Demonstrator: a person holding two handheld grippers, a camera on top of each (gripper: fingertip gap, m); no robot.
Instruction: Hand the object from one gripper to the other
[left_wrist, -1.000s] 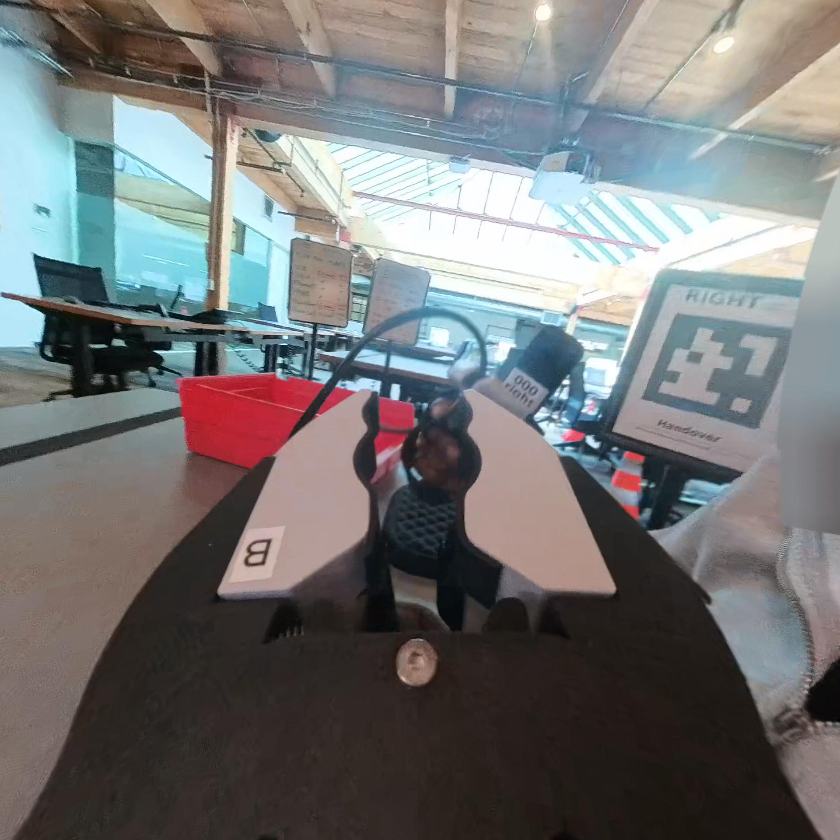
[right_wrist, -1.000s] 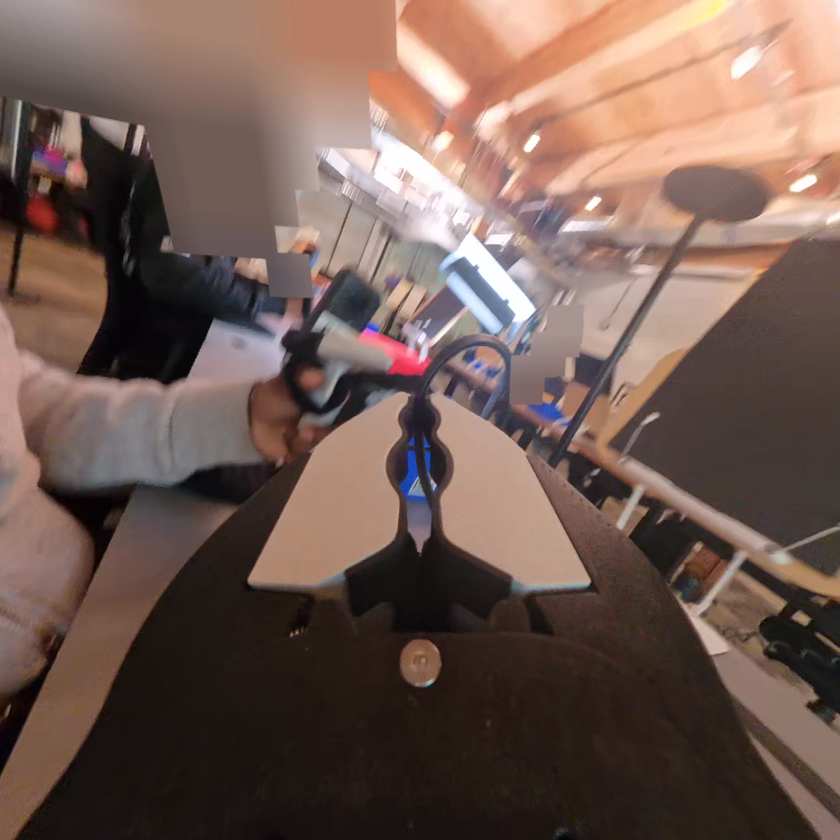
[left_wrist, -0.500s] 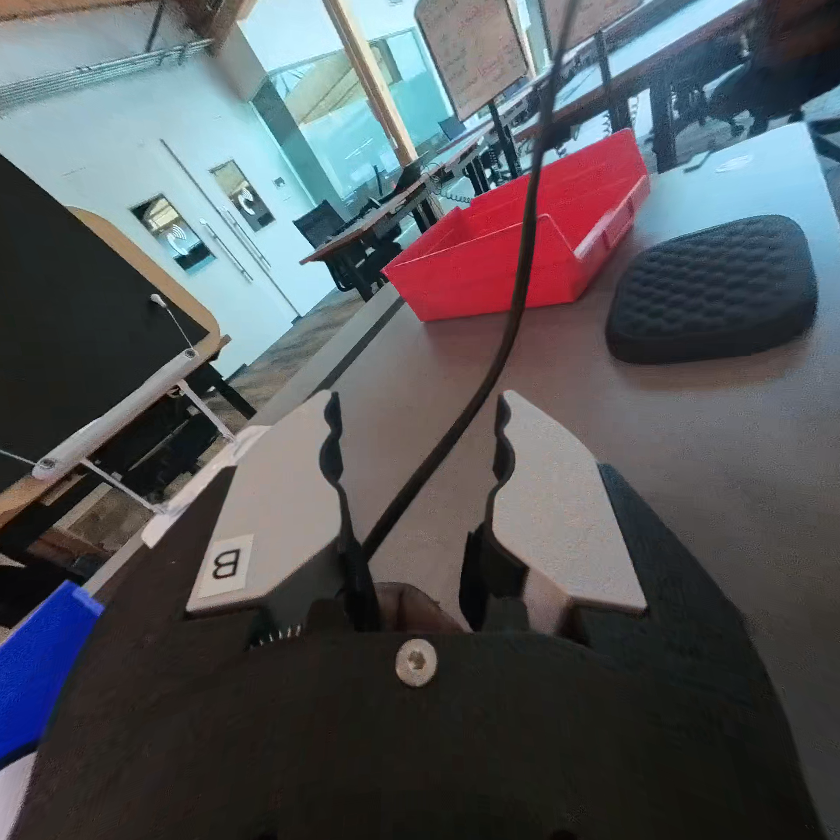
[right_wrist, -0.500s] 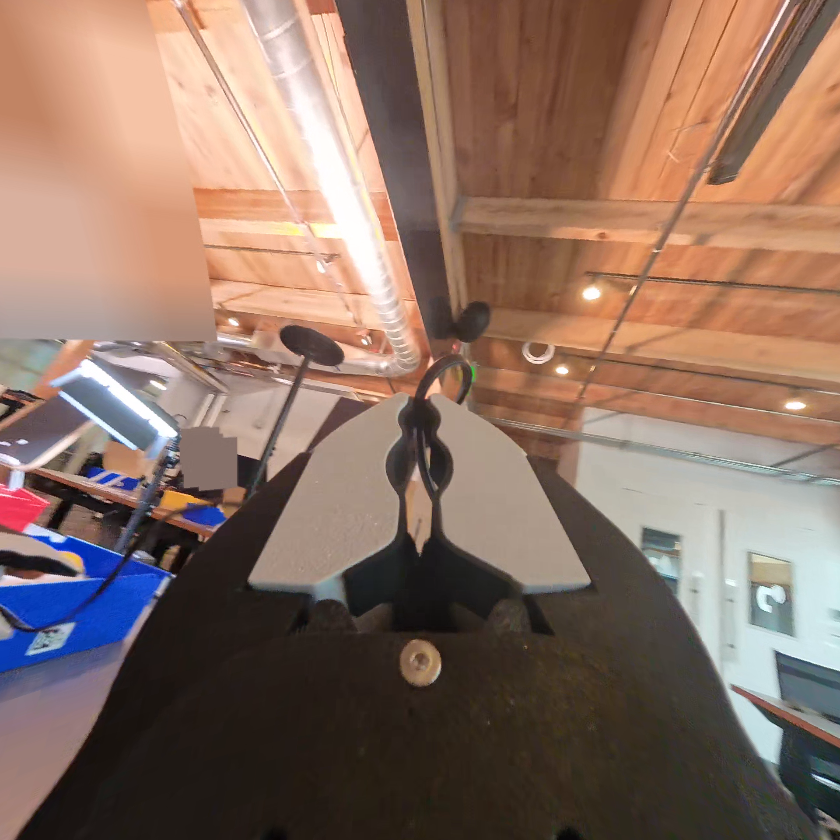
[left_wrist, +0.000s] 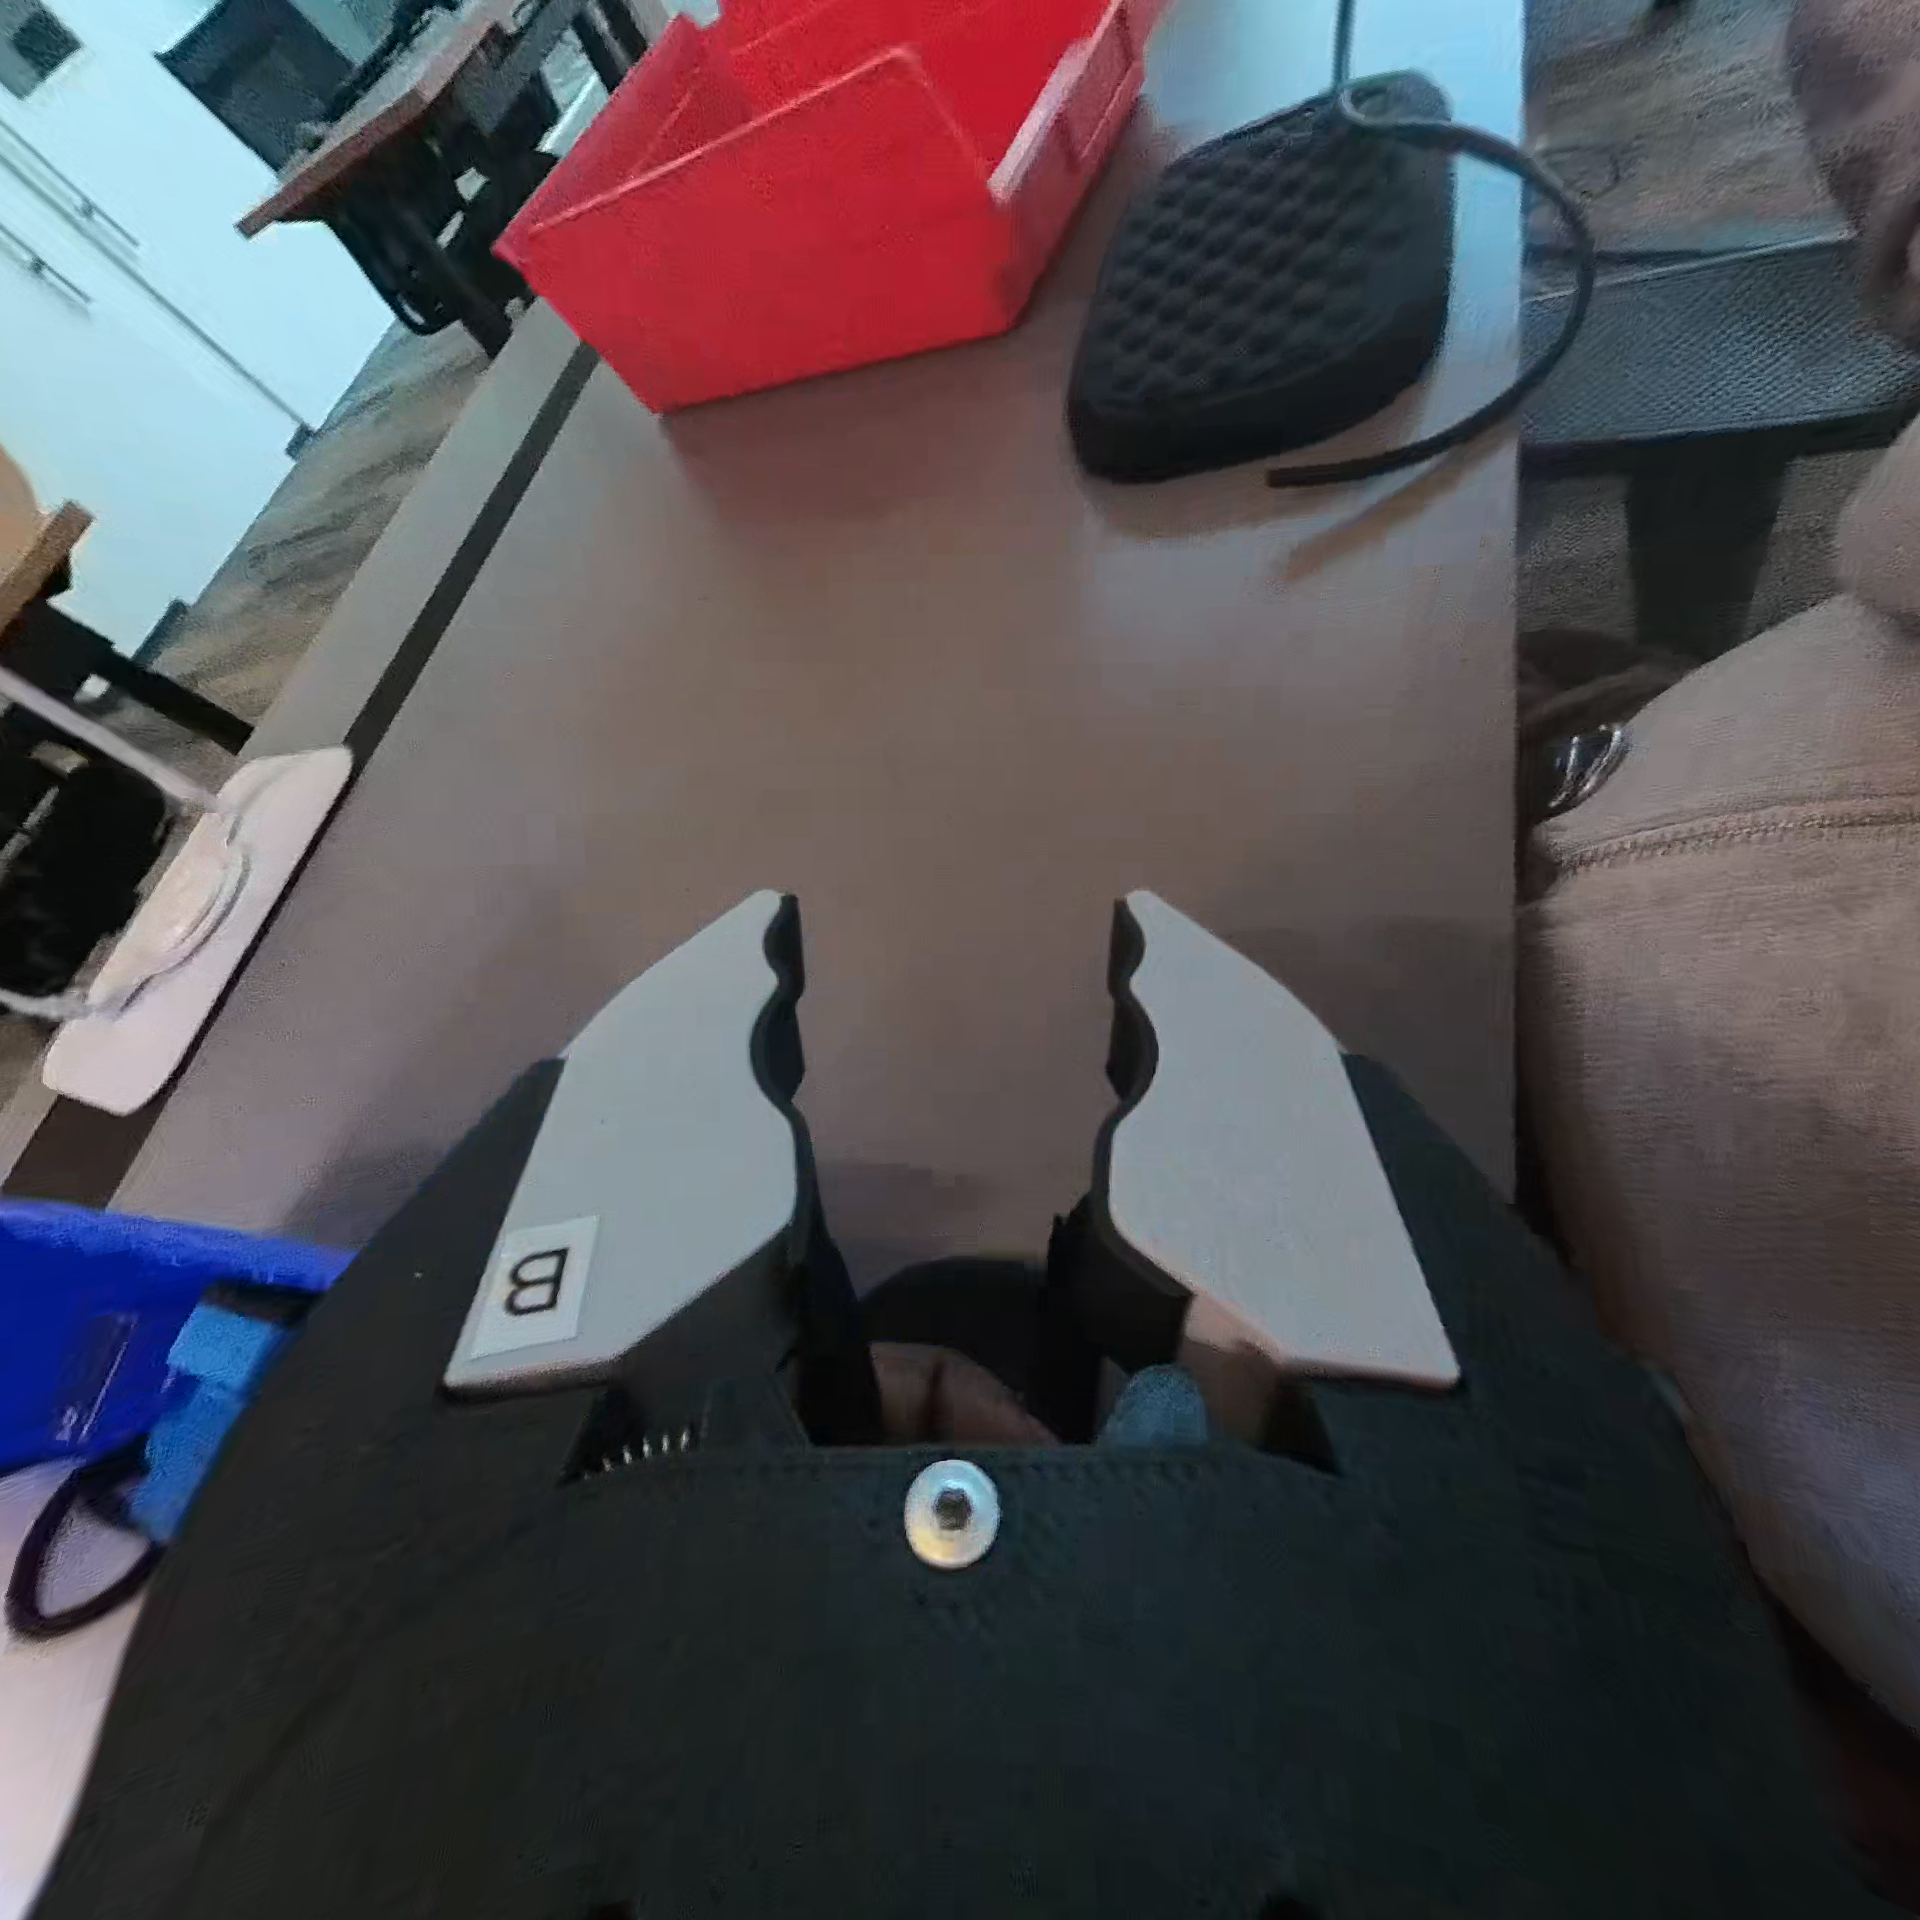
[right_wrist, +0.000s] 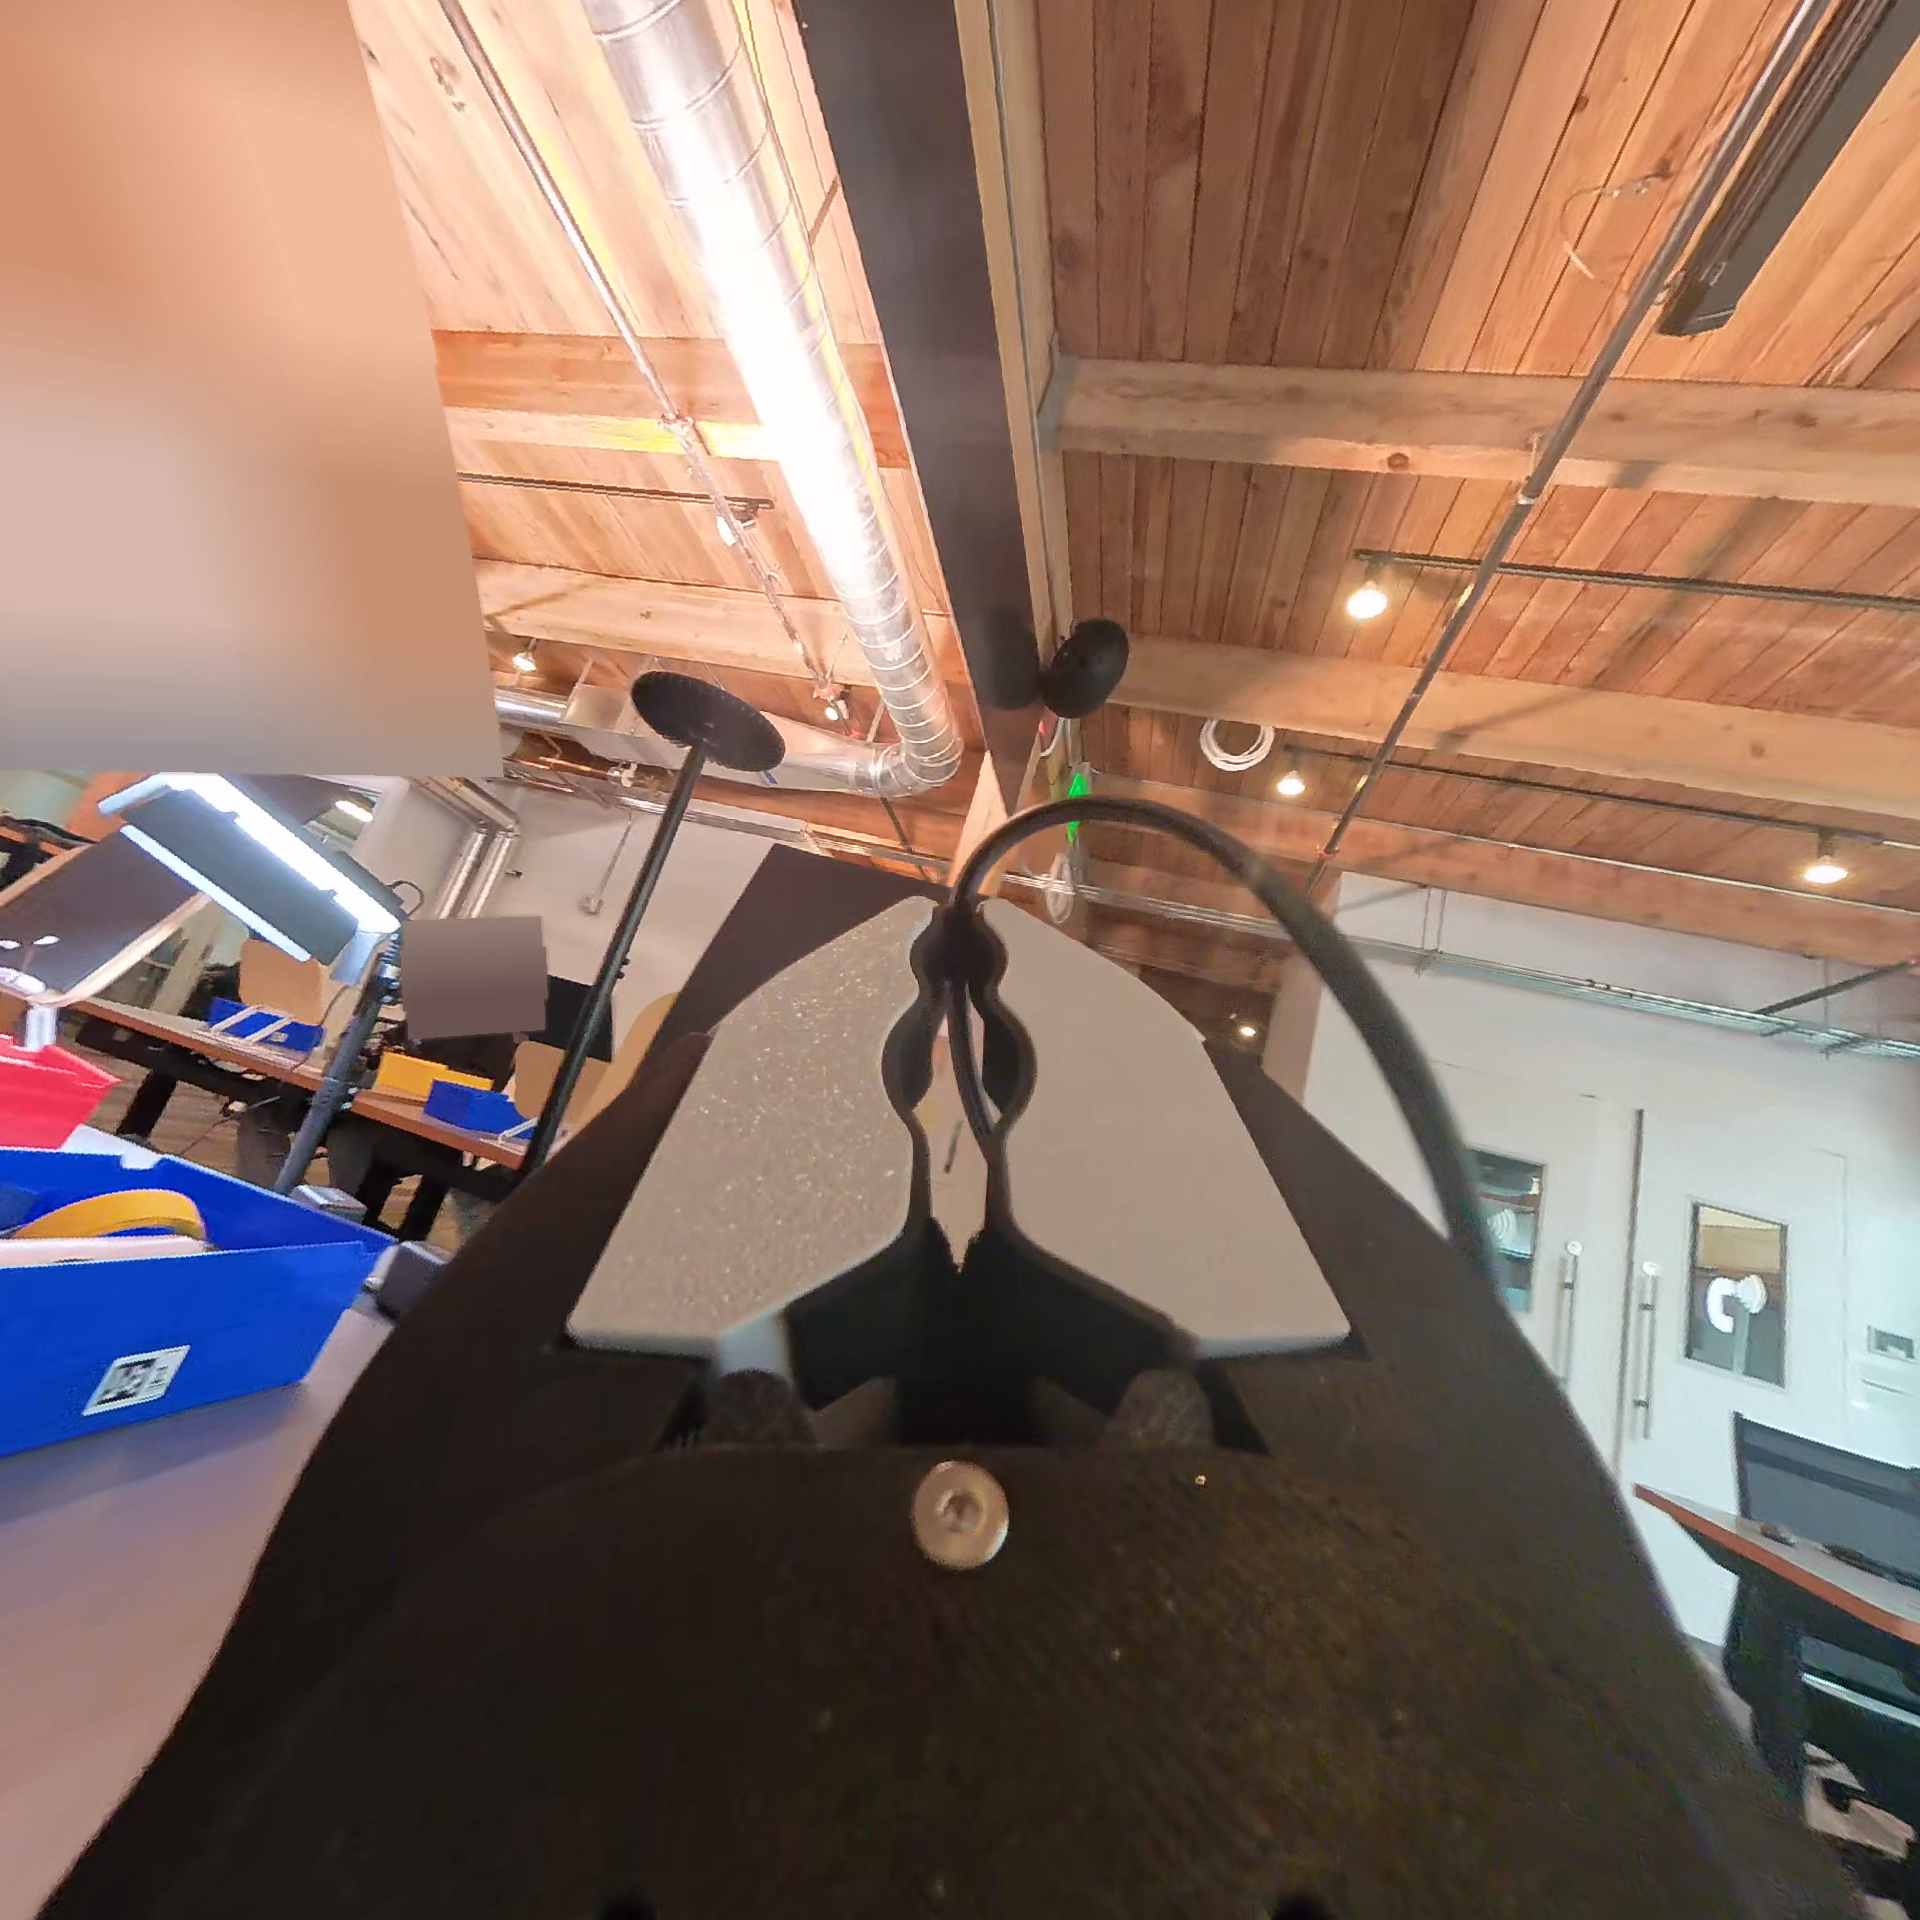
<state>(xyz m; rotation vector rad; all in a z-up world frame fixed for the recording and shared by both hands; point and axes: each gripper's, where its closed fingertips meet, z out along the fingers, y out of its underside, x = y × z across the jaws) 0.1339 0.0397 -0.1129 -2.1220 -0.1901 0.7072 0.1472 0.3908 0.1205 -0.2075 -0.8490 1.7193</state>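
Note:
The object is a thin black cable (right_wrist: 1299, 935). My right gripper (right_wrist: 961, 914) is shut on it and points up at the wooden ceiling; the cable loops out past the fingertips and bends down to the right. In the left wrist view the cable's free end (left_wrist: 1548, 301) hangs in a curve over the far right of the grey table (left_wrist: 883, 675). My left gripper (left_wrist: 956, 914) is open and empty, tilted down over the table's near part, well short of the cable.
A red bin (left_wrist: 810, 208) and a black textured pad (left_wrist: 1268, 281) sit at the table's far end. A blue bin (left_wrist: 94, 1340) is at the near left, also seen in the right wrist view (right_wrist: 156, 1309). A person's clothing (left_wrist: 1714, 1039) borders the table's right edge. About 40 cm separates my left fingertips from my right.
My left gripper opened, let go of the cable and tipped down toward the table. My right gripper stayed shut on the cable and swung up toward the ceiling.

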